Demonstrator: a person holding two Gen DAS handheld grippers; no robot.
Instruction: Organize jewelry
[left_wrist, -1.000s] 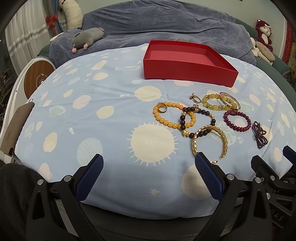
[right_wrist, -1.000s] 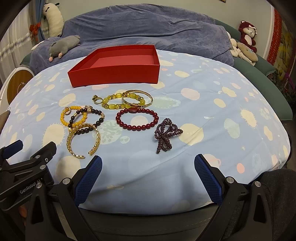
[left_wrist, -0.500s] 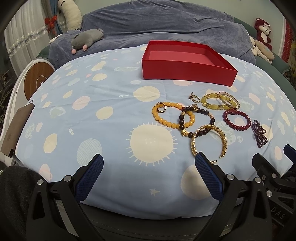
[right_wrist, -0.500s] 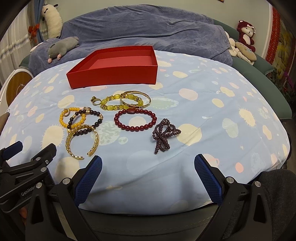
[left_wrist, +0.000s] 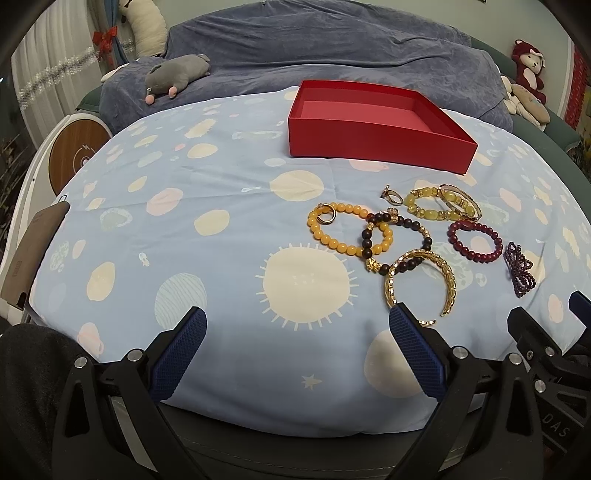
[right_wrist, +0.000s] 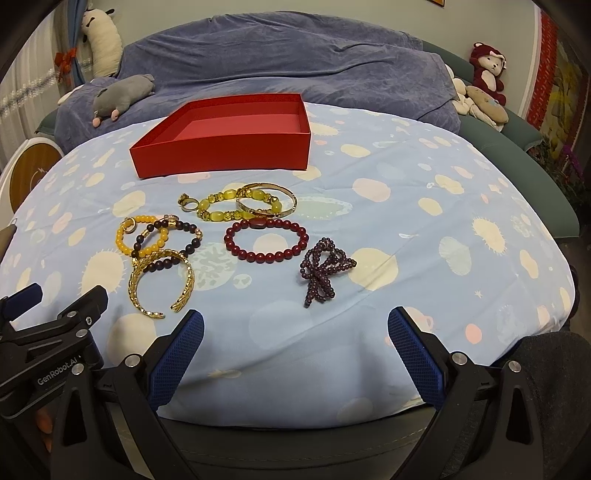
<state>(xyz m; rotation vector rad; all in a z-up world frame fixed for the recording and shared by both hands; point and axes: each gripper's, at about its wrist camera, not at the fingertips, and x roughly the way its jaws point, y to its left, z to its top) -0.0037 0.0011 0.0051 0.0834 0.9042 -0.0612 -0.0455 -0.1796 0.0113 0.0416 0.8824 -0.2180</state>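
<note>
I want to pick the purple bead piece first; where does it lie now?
In the right wrist view the purple bead piece lies on the cloth at the right end of the jewelry group, apart from the rest, just right of and nearer than the dark red bead bracelet.

surface: blue spotted sheet (right_wrist: 424, 229) | on it: red box (right_wrist: 225, 147), bracelets (right_wrist: 266, 240), rings (right_wrist: 186, 203)

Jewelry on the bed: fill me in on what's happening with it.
A person holds two grippers over a spotted blue sheet; the left gripper and right gripper are both open and holding nothing. The pieces lie loose on the sheet: a gold cuff, a red bead bracelet, a purple bead bundle and others. The red box behind them looks empty, so sorting hasn't begun.
</note>
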